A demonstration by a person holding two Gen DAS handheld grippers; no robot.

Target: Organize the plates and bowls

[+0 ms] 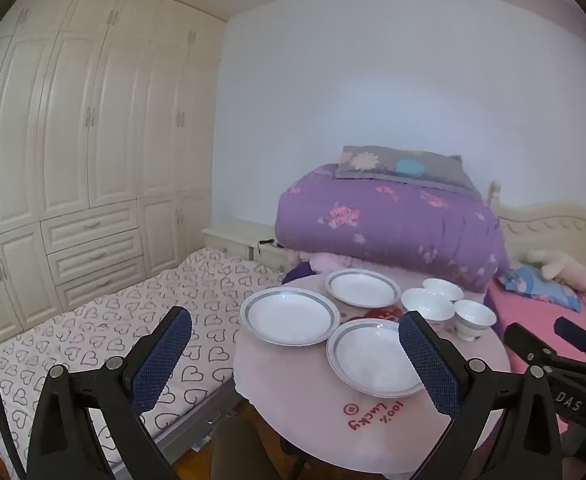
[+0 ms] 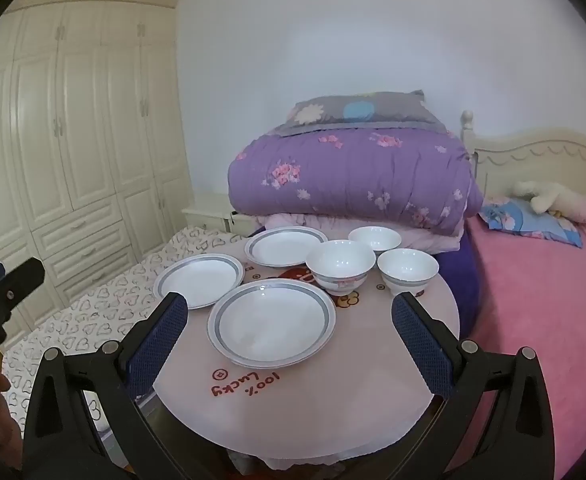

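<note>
Right wrist view looks down over a round pink tabletop (image 2: 413, 364) with red "100% Lucky" lettering (image 2: 245, 387) printed near the front edge. Three white plates with grey rims are laid out flat and separate: the nearest plate (image 2: 271, 323), a left plate (image 2: 199, 280) just behind it, and a far plate (image 2: 287, 246) toward the back. To their right sit three white bowls bunched close together, all upright: a big bowl (image 2: 340, 265) with a floral band, a right bowl (image 2: 408, 270), and a back bowl (image 2: 374, 238). The right gripper (image 2: 289, 340) is spread wide with nothing between its blue pads, hovering over the front of the tabletop. Left wrist view shows the left gripper (image 1: 293, 360) spread just as wide and empty, off to the left side, partly over the bed (image 1: 105, 328) with the heart-print sheet. Behind the tabletop there's a folded purple quilt (image 2: 353, 180) with a grey pillow (image 2: 357, 114) on top, and cream wardrobes (image 2: 73, 140) along the left wall.
</note>
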